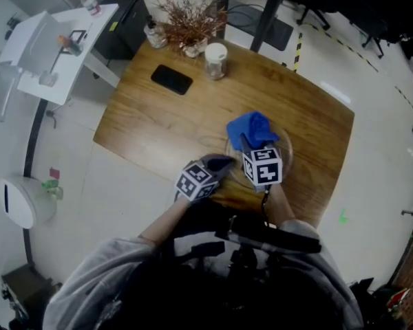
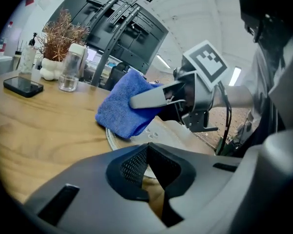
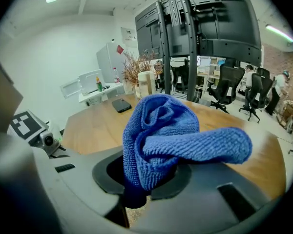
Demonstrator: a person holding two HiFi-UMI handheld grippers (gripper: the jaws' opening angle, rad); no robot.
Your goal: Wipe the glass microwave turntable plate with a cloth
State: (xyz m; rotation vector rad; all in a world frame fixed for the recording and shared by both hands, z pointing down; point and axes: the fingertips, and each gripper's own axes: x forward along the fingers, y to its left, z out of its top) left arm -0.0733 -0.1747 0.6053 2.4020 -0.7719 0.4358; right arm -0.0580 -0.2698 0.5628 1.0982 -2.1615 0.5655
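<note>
A clear glass turntable plate lies near the front edge of the wooden table. My right gripper is shut on a bunched blue cloth, which rests on the plate's far-left part. In the right gripper view the cloth bulges out of the jaws and hides the plate. My left gripper is at the plate's near-left rim. In the left gripper view its jaws are closed on the plate's edge, and the cloth sits just beyond.
A black phone, a lidded glass jar, a small bottle and a vase of dried twigs stand at the table's far side. A white side table is beyond on the left. Bare wood lies left of the plate.
</note>
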